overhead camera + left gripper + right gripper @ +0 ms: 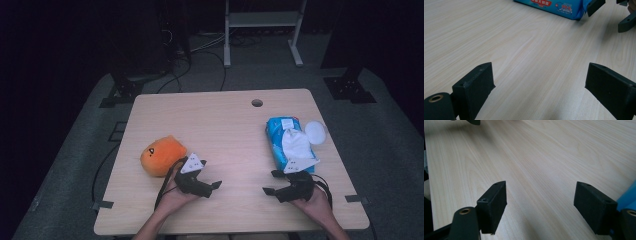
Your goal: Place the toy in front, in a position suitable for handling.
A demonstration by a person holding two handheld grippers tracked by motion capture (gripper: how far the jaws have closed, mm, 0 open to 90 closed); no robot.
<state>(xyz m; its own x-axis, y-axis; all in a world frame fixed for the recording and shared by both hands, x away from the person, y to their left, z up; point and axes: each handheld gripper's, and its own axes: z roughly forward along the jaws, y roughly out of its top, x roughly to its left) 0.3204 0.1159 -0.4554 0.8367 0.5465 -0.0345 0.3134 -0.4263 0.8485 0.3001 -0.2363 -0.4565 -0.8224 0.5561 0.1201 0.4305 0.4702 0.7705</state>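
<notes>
The high view shows a light wooden tabletop (225,125) with a round cable hole (257,103) near its far edge. The left gripper (212,189) rests low over the near-left part of the tabletop, held in the person's left hand (175,197). The right gripper (272,182) sits over the near-right part, held in the right hand (315,202). The two grippers point towards each other with bare wood between them.

An orange rounded plush toy (161,155) lies just beside the left gripper, on its far-left side; from above, the grey three-cornered plate meets the toy's edge, and contact cannot be confirmed. A blue rectangular pack of wet wipes (277,137) lies on the right half of the tabletop, its near end just beside the right gripper. A white sheet (296,145) lies across the top of the pack, and a white round lid (315,132) sits at its far-right side.

The left gripper view shows the left jaws spread wide with nothing between them except wood grain. It also shows red and white print on the side of the blue pack (554,7), detail not legible from above, and the right gripper's jaw tips (609,15) at the upper right.

The right gripper view shows the right jaws equally wide apart and empty. A strip of the blue pack (627,197) appears at the right edge, just beside the right-hand jaw.
</notes>
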